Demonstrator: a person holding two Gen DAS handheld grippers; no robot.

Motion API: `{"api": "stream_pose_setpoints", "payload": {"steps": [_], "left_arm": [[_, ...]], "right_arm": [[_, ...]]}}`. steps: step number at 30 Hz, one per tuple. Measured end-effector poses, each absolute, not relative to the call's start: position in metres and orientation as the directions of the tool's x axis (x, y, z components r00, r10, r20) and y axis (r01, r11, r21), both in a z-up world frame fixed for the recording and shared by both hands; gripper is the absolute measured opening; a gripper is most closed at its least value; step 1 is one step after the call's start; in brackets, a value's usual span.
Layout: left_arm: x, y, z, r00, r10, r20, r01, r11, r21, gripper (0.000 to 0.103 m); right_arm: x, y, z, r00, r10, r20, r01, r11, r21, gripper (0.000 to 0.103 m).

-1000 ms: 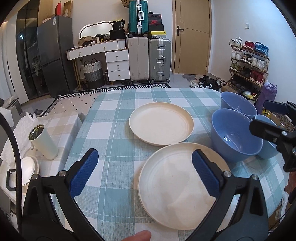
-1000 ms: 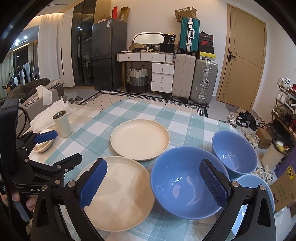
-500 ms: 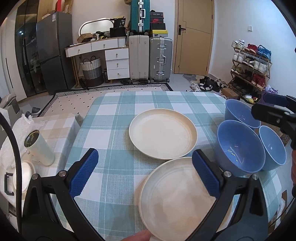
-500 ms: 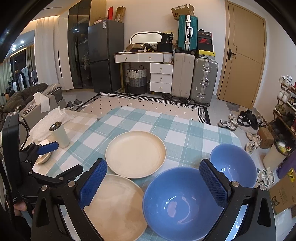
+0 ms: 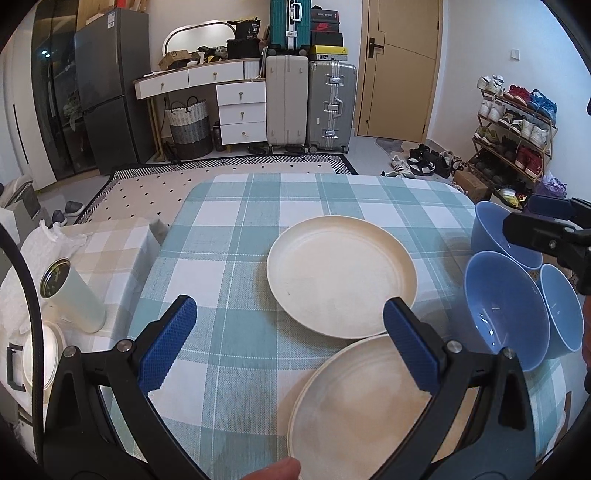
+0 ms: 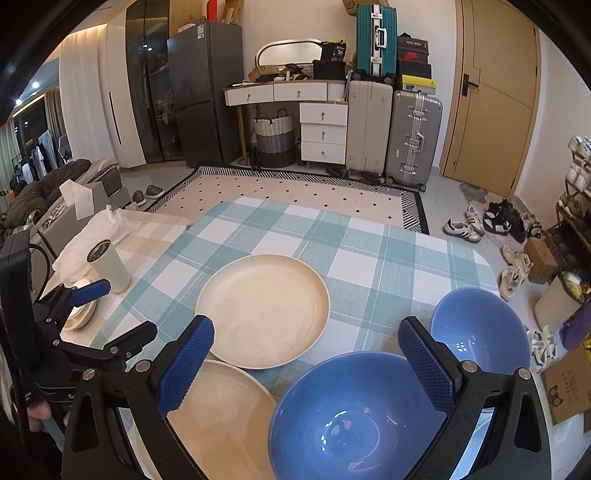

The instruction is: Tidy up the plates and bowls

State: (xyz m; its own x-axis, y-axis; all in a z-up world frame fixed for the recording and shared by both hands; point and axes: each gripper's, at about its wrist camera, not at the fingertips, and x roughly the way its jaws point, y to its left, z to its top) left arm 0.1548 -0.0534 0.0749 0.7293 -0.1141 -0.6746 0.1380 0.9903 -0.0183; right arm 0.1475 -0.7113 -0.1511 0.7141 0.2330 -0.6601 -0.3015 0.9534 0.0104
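Both tongs higher and farther back than before, released; "30" on cup lid.

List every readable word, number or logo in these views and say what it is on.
"30": black bag on the desk.
Nike swoosh: red shoebox.
Fridge sticker: too small to read.
Yellow box label: blurred.
Cardboard box print: unreadable.
Left claw lettering: cut off.

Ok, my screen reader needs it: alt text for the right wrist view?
The open right gripper hovers over a blue bowl on a checked tablecloth, with two cream plates to its left and a second blue bowl behind. The left gripper is at far left.
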Motion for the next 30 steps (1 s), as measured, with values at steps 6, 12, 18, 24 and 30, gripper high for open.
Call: {"api": "stream_pose_setpoints", "payload": {"steps": [6,12,18,24,30], "left_arm": [[0.18,-0.057,0.064,0.709,-0.112,-0.696,0.139,0.99,-0.017,0.101],[0.201,-0.059,0.05,0.686,-0.113,-0.719,0.139,0.99,-0.023,0.101],[0.22,-0.056,0.033,0.659,-0.106,-0.744,0.124,0.992,-0.032,0.101],[0.234,-0.055,0.021,0.646,-0.099,-0.757,0.118,0.993,-0.029,0.101],[0.246,-0.052,0.01,0.628,-0.104,-0.772,0.109,0.993,-0.045,0.101]], "right_arm": [[0.177,-0.713,-0.164,0.679,0.23,-0.697,-0.292,0.956,0.031,0.102],[0.206,-0.715,-0.185,0.625,0.227,-0.747,-0.286,0.957,0.052,0.102],[0.23,-0.71,-0.205,0.574,0.225,-0.787,-0.296,0.953,0.057,0.102],[0.249,-0.702,-0.223,0.531,0.223,-0.818,-0.324,0.945,0.047,0.101],[0.26,-0.697,-0.236,0.501,0.211,-0.84,-0.333,0.942,0.038,0.099]]}}
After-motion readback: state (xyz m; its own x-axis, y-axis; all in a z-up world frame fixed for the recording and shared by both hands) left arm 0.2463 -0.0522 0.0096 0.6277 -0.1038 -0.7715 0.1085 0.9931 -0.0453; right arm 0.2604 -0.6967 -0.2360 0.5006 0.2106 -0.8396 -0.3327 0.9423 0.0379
